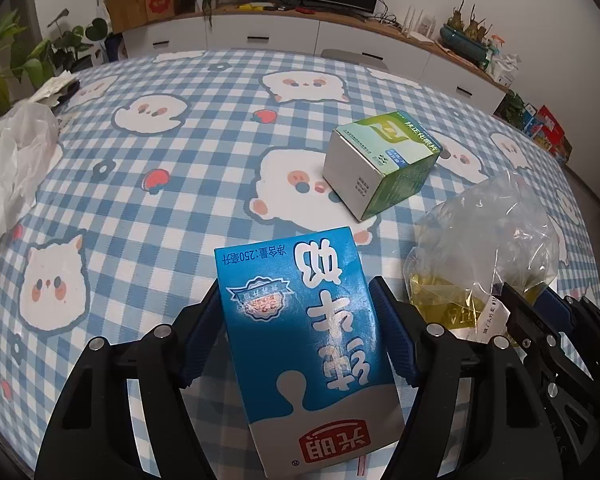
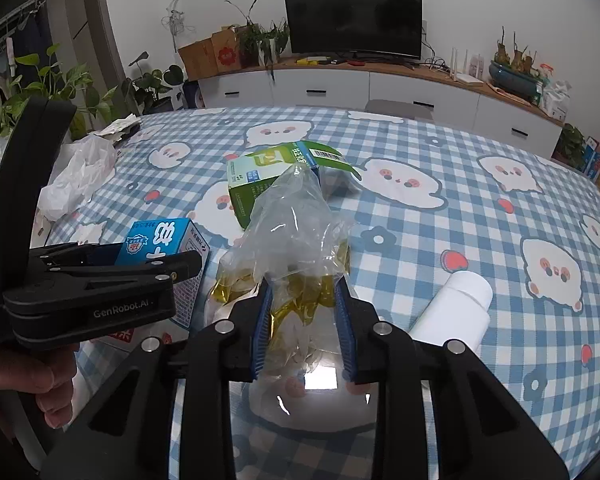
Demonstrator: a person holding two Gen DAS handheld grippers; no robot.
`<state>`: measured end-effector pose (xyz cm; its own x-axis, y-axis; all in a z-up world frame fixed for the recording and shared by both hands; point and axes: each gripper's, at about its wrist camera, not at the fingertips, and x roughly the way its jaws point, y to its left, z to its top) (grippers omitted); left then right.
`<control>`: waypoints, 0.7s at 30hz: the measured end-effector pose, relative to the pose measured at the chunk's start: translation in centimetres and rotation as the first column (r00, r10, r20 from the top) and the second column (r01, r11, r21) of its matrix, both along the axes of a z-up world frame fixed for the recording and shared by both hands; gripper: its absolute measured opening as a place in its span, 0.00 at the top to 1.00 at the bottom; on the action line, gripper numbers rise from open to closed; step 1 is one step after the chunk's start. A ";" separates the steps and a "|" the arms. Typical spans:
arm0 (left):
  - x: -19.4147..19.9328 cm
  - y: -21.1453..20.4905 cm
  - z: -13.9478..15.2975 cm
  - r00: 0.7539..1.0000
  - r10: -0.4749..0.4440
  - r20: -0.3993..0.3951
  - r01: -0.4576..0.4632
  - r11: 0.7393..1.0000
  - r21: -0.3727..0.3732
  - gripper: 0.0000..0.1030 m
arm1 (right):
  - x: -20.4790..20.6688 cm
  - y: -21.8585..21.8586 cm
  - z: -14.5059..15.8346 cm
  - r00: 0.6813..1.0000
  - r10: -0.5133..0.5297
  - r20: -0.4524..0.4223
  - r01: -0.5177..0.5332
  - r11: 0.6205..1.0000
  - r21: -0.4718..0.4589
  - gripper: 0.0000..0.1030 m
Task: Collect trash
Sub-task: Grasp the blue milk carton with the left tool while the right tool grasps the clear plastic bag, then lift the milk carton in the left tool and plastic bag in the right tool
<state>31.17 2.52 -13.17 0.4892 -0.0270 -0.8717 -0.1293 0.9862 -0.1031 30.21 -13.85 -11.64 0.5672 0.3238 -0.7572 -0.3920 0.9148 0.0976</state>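
My left gripper (image 1: 296, 292) is shut on a blue and white milk carton (image 1: 304, 336), held above the checked tablecloth (image 1: 180, 184). The carton also shows in the right wrist view (image 2: 160, 240), clamped by the left gripper (image 2: 188, 260). My right gripper (image 2: 302, 292) is shut on a clear plastic bag with yellow contents (image 2: 296, 240); the bag shows at the right of the left wrist view (image 1: 484, 256). A green and white cardboard box (image 1: 380, 164) lies on the table beyond both, partly hidden behind the bag in the right wrist view (image 2: 260, 176).
A white plastic bottle (image 2: 456, 308) lies on its side right of my right gripper. A crumpled white plastic bag (image 1: 16, 168) and paper scraps (image 1: 58, 86) sit at the table's left edge. A white cabinet (image 2: 340, 88) with a monitor and plants stands behind the table.
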 end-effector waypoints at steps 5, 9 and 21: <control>-0.3 -0.1 0.4 1.000 -0.015 0.008 0.015 1.000 0.010 0.33 | -0.4 -0.1 0.6 1.000 -0.006 0.014 0.006 1.000 -0.006 0.76; -0.8 0.2 0.8 1.000 -0.018 0.011 0.018 1.000 0.007 0.33 | -0.8 -0.3 1.2 0.999 -0.021 0.026 0.021 1.000 0.000 0.76; -3.9 0.8 2.5 0.999 -0.043 0.027 0.043 0.999 -0.004 0.34 | -3.3 -0.6 3.5 0.997 -0.047 0.055 0.047 0.999 -0.008 0.76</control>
